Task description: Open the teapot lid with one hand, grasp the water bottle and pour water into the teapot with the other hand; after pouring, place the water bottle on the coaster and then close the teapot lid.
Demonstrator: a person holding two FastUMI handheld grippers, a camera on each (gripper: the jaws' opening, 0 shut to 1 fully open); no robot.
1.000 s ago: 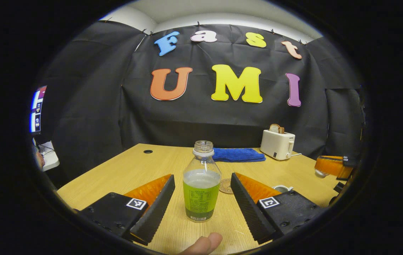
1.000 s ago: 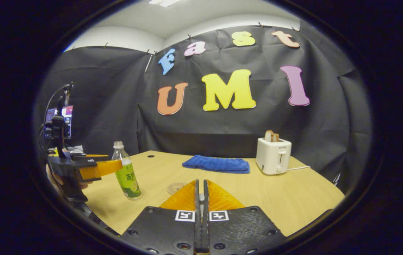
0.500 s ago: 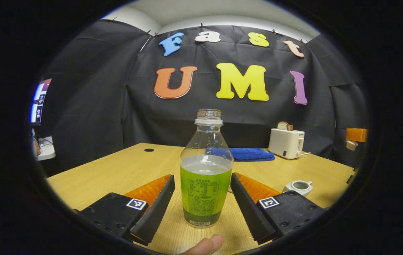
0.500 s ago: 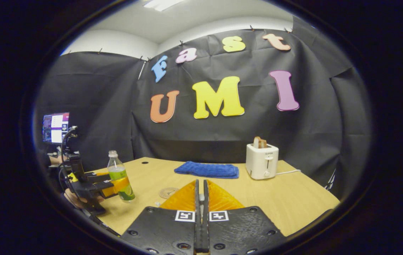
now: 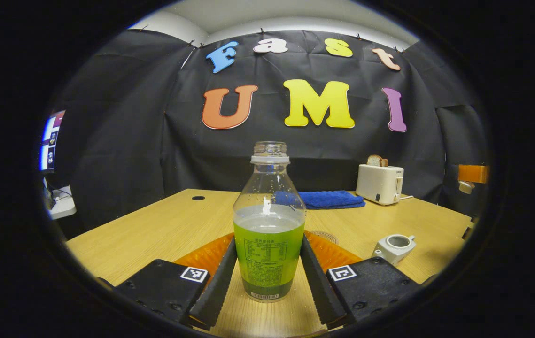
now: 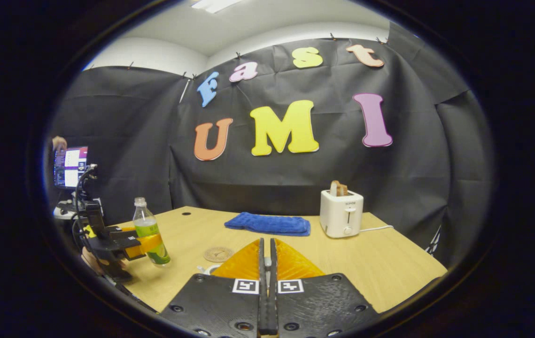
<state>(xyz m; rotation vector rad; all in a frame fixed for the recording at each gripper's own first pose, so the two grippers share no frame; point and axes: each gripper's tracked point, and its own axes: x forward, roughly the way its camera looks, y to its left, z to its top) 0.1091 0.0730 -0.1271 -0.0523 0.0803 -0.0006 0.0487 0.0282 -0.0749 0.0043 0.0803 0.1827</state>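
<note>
An uncapped clear water bottle (image 5: 268, 225) with a green label stands upright on the wooden table (image 5: 164, 230). My left gripper (image 5: 267, 245) is shut on its lower half, both fingers pressing its sides. The white teapot (image 5: 395, 247) sits lidless to the right, with the round coaster (image 5: 326, 236) behind the bottle. My right gripper (image 5: 473, 174) hangs at the far right with the small white lid (image 5: 465, 187) under its fingers. In the right gripper view my right gripper (image 6: 266, 245) is shut, the teapot's rim (image 6: 205, 268) peeks beside it, and the bottle (image 6: 147, 232), left gripper (image 6: 143, 244) and coaster (image 6: 218, 254) are at the left.
A folded blue cloth (image 5: 328, 199) and a white toaster (image 5: 380, 184) holding a slice of bread stand along the table's back edge. A monitor (image 6: 69, 166) glows beyond the table's left side. A small hole (image 5: 197, 198) marks the tabletop's far left.
My left gripper's fingers have come together onto the bottle, which they stood apart from before. The fingertip at the bottom of the left gripper view is gone. The right gripper stayed shut, raised.
</note>
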